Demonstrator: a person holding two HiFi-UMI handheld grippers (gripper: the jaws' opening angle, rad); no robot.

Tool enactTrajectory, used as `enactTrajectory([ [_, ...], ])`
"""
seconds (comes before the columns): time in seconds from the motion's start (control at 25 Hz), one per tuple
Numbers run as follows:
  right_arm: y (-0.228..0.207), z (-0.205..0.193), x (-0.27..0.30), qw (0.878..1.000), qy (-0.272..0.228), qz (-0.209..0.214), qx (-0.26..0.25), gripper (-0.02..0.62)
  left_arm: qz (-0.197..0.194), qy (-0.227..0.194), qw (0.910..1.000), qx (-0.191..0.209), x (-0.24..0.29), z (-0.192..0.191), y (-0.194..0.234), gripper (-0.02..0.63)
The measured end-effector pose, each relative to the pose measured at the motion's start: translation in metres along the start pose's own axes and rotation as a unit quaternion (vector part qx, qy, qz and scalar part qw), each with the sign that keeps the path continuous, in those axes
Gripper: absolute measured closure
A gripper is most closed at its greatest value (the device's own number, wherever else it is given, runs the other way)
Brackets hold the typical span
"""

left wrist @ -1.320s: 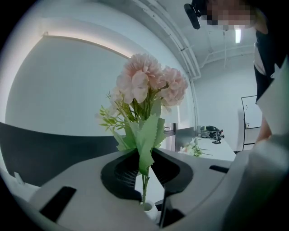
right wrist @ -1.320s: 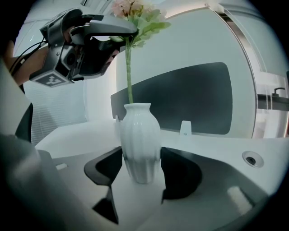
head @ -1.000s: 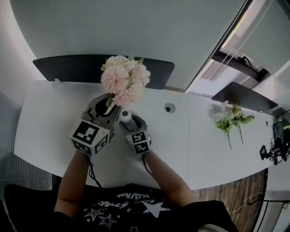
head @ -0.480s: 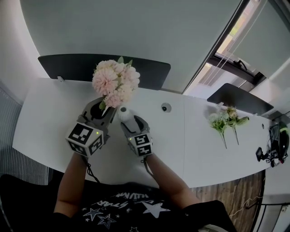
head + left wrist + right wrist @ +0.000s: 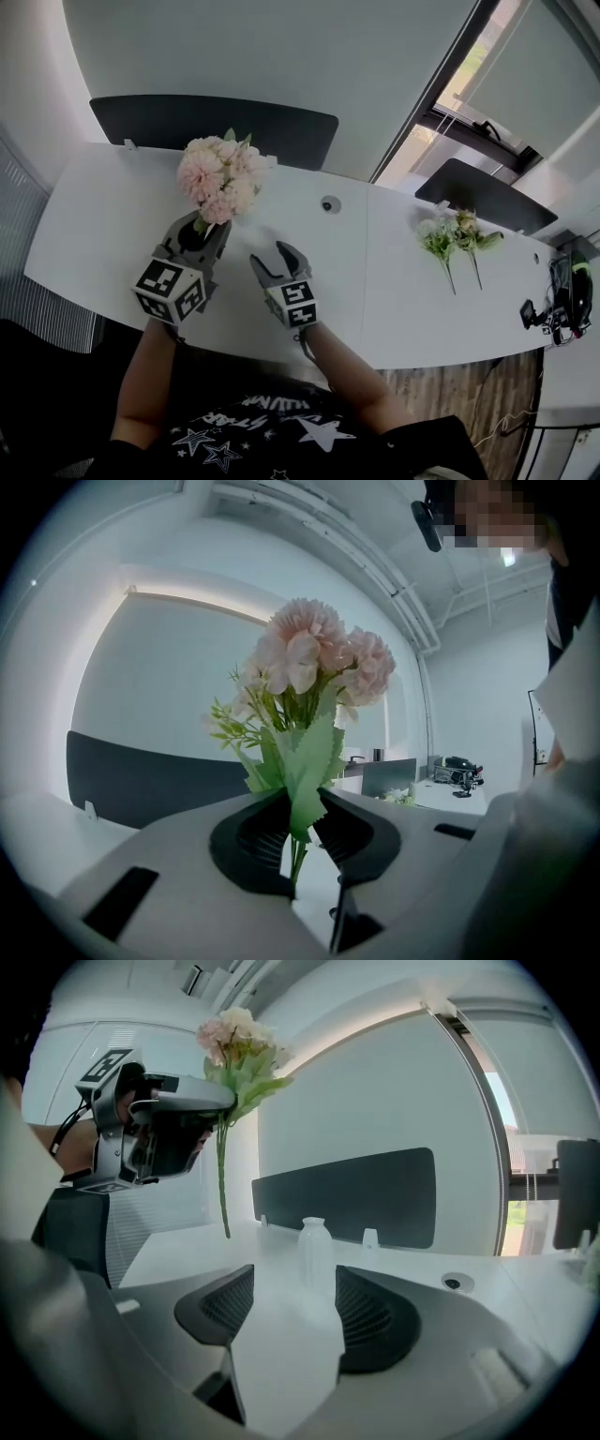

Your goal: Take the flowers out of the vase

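A bunch of pink flowers (image 5: pixel 217 178) with green leaves is held by its stems in my left gripper (image 5: pixel 199 227), which is shut on them. In the left gripper view the stems (image 5: pixel 296 847) pass down between the dark pads (image 5: pixel 246 841) and the blooms (image 5: pixel 314 658) rise above. The right gripper view shows the bunch (image 5: pixel 239 1040) hanging free, left of a small white vase (image 5: pixel 316 1249) that stands on the white table (image 5: pixel 394 1260). My right gripper (image 5: pixel 286 1312) is open; the vase stands beyond its jaws, untouched. It sits beside the left one (image 5: pixel 272 258).
More cut flowers (image 5: pixel 455 239) lie on the table's right part. A dark partition (image 5: pixel 216 127) runs along the far edge, with a round cable hole (image 5: pixel 328 204) near it. Dark devices and cables (image 5: pixel 562 300) sit at the far right edge.
The left gripper has carried the flowers to the left, away from the vase. The right gripper, earlier around the vase, has drawn back from it.
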State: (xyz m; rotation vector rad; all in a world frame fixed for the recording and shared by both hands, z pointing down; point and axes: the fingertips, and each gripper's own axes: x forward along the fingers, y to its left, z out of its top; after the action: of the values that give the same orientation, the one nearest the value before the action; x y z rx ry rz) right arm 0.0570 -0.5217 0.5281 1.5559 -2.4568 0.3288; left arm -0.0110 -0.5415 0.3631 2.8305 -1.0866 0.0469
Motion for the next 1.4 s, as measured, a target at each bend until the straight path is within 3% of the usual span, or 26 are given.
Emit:
enactTrajectory([
  [0.52,0.018,-0.023,-0.121,1.000,-0.014,0.004,0.006,0.334,0.026,-0.004,0.9996,-0.011,-0.061,-0.022,-0.094,0.534],
  [0.84,0.034,-0.013,-0.194,0.999,-0.047,0.026,0.007,0.338,0.077,0.005,0.9969,-0.018,-0.111,-0.049,-0.140,0.534],
  [1.16,0.037,0.006,-0.250,0.995,-0.080,0.044,-0.040,0.465,0.113,0.009,0.9935,-0.014,-0.143,-0.046,-0.183,0.534],
  [1.4,0.052,0.006,-0.268,0.994,-0.083,0.059,-0.030,0.534,0.124,0.014,0.9920,-0.019,-0.155,-0.048,-0.193,0.534],
])
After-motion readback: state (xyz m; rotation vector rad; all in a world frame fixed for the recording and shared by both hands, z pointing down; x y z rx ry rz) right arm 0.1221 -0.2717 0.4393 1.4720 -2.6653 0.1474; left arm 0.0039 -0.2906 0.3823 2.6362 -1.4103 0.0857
